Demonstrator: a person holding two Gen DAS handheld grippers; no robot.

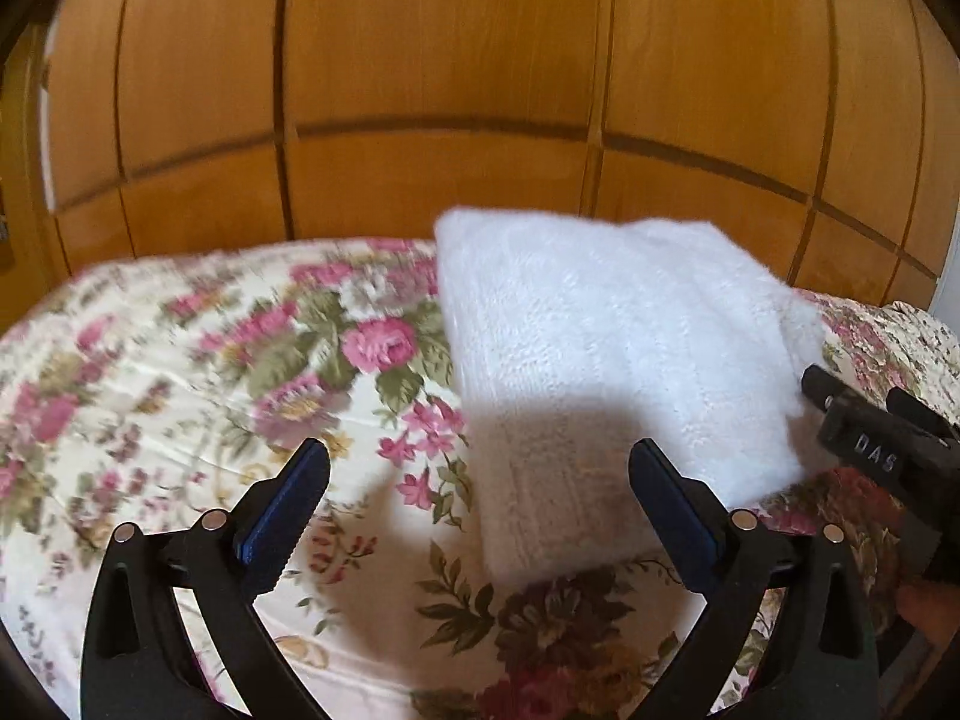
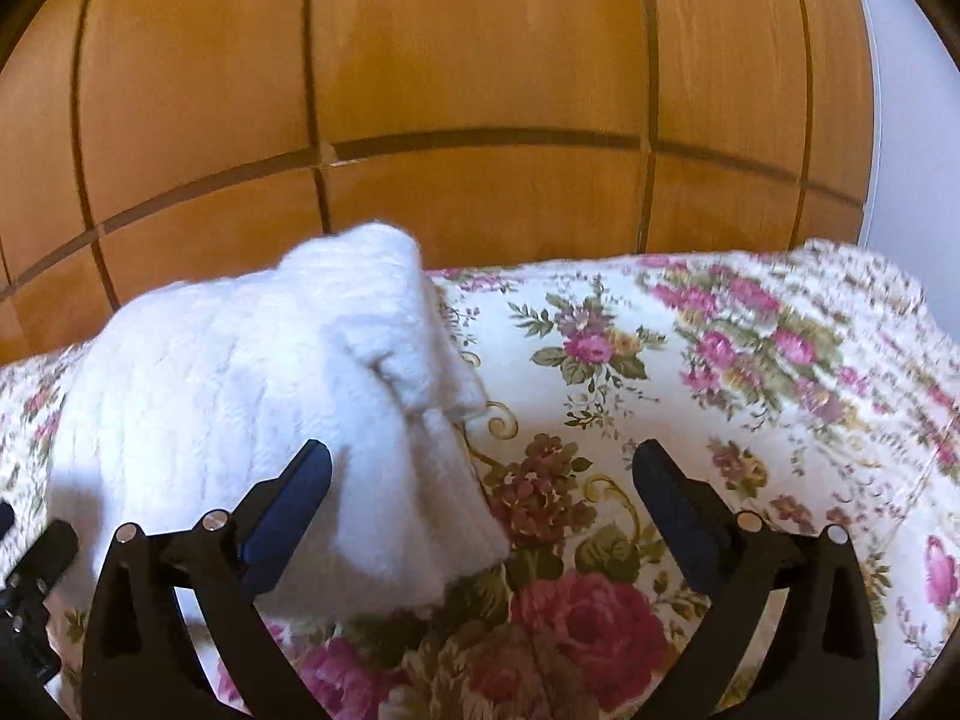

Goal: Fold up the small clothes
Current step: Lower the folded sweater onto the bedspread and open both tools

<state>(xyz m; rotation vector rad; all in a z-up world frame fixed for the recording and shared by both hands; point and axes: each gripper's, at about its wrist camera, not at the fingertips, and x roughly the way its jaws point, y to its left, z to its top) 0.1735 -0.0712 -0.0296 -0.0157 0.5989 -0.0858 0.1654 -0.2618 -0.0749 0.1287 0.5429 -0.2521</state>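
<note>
We see a bed covered by a floral quilt [image 1: 180,372] of pink roses on cream. Directly on it lies a folded white knitted garment [image 1: 612,360], toward the far edge, near the wooden panelled wall behind.

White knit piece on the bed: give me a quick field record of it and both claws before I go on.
item: white knit garment, folded into a rough rectangle
surface: floral bedspread
left claw: open, empty, at the garment's near edge
right claw: open, empty, over the garment's right edge
background: wooden panels
</note>
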